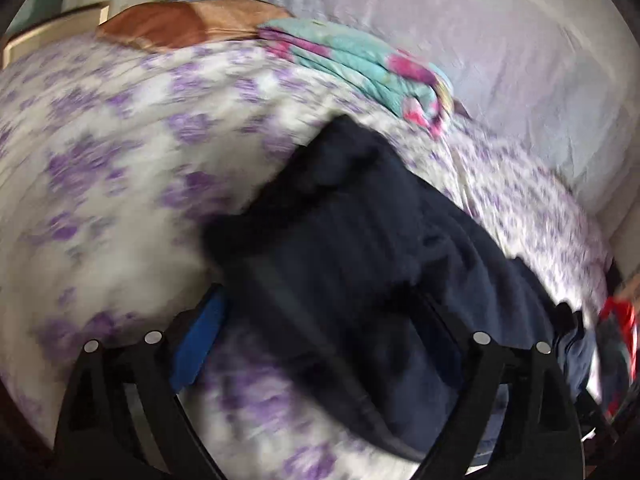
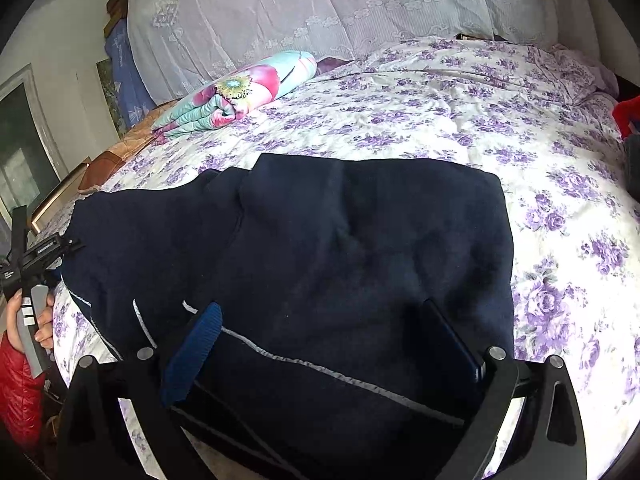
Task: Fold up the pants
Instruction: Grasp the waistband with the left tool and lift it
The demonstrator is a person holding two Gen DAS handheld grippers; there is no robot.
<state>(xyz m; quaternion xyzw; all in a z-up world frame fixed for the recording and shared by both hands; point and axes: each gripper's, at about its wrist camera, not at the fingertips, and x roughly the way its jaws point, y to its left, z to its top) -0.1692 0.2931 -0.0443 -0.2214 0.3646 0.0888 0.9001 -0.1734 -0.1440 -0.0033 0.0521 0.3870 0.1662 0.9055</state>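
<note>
While navy pants [image 2: 320, 248] lie folded on the floral bed [image 2: 520, 128], your left claw [image 1: 320, 340] and right claw [image 2: 328, 344] both gape wide over them, gripping nothing.

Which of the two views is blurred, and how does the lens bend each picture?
Left wrist view: smeared by motion, the pants and flowered bedspread streaked. Right wrist view: sharp, the pants' grey piping crisp. Both: fisheye, the bed bulging, corners dark.

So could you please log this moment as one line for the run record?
pants: partly folded on bed | left gripper: open over pants | right gripper: open over pants
</note>
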